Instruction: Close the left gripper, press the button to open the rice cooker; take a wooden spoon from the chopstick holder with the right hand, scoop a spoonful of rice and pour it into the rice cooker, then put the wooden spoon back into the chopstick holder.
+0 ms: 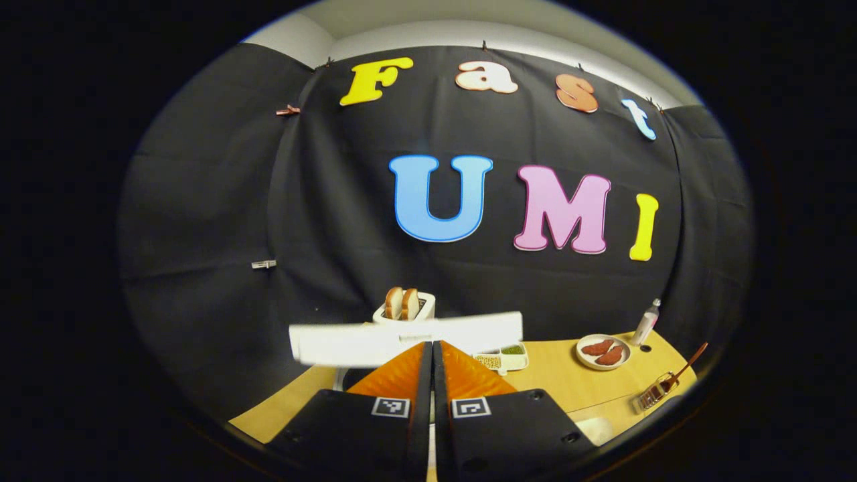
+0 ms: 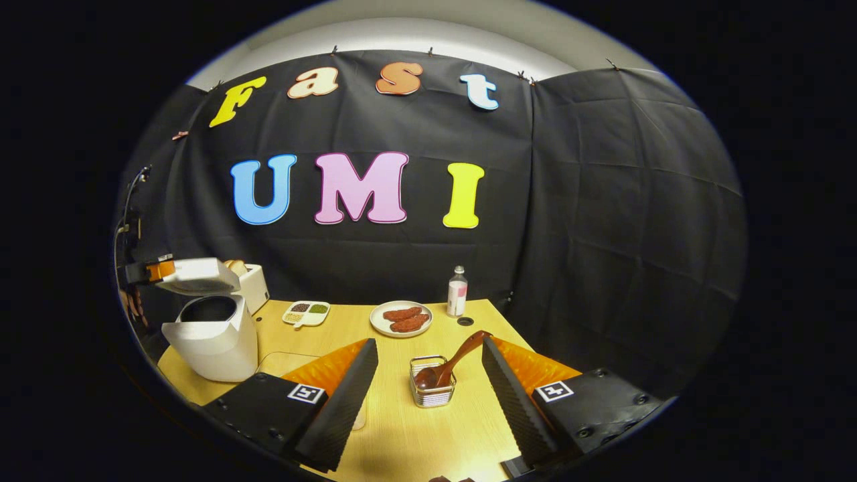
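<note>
in the right gripper view, the right gripper (image 2: 428, 375) hangs above the light wooden table (image 2: 415, 435) with its two fingers spread wide, gripping nothing. between them, a little farther on, stands one small wire chopstick holder (image 2: 432, 391) with one dark wooden spoon (image 2: 450, 365) in it, bowl down, handle leaning up to the right. neither finger touches the holder or the spoon.

beyond lie one round white plate (image 2: 401, 318) with two reddish pieces on it, one small clear bottle (image 2: 457, 292) to its right, and one white divided dish of grains (image 2: 306, 312) to its left. at the far left sits one white rice cooker (image 2: 213, 338), lid (image 2: 195, 276) raised, the dark pot open. behind it is one white toaster (image 2: 254, 286).

in the left gripper view, the left gripper (image 1: 432, 351) has its two fingers pressed together, clenched on nothing. its tips sit just at the lid's blurred white edge (image 1: 402, 338); whether they touch it i cannot tell. behind, the toaster (image 1: 408, 311) holds two bread slices. the holder and spoon (image 1: 669, 385) lie well off to the right.
</note>
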